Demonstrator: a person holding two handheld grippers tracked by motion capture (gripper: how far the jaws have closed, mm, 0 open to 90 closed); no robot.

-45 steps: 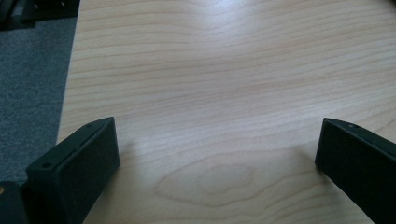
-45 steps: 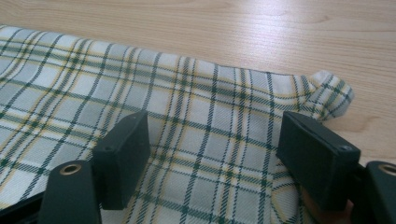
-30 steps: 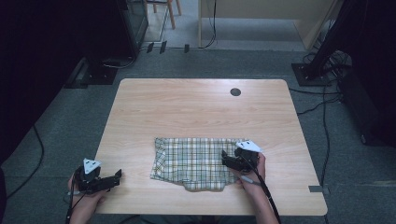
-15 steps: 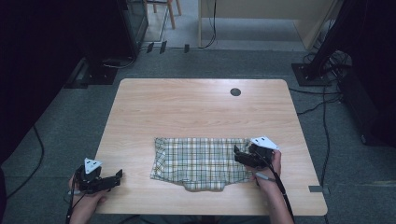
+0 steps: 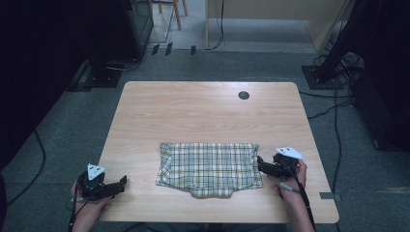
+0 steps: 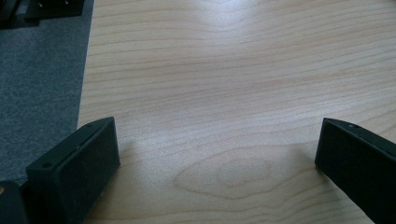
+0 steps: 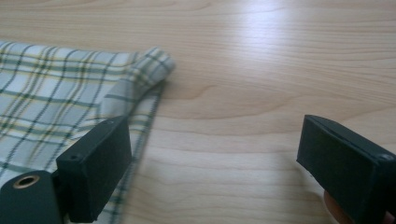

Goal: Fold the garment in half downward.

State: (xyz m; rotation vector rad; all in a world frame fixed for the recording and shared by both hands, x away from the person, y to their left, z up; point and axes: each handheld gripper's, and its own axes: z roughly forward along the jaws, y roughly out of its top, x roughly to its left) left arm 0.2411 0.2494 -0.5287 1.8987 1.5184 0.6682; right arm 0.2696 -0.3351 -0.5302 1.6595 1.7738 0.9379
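A green-and-yellow plaid cloth [image 5: 209,166] lies flat on the wooden table [image 5: 203,111], near its front edge. My right gripper [image 5: 261,166] sits low at the cloth's right edge, pointing left at it. Its jaws have just been opening and now stand wide. In the right gripper view its gap [image 7: 215,144] holds bare wood, and the cloth's hemmed edge [image 7: 60,107] runs under one jaw. My left gripper [image 5: 122,182] rests at the table's front left corner, well clear of the cloth. It is open over bare wood [image 6: 217,140].
A round black grommet hole [image 5: 243,95] is at the table's far right. A grey tape strip [image 5: 326,195] marks the front right edge. Dark equipment stands and cables [image 5: 333,125] surround the table on the carpet.
My right gripper has moved right, from on top of the cloth to its right edge, and the cloth's right end now reaches farther right. The left gripper has stayed put.
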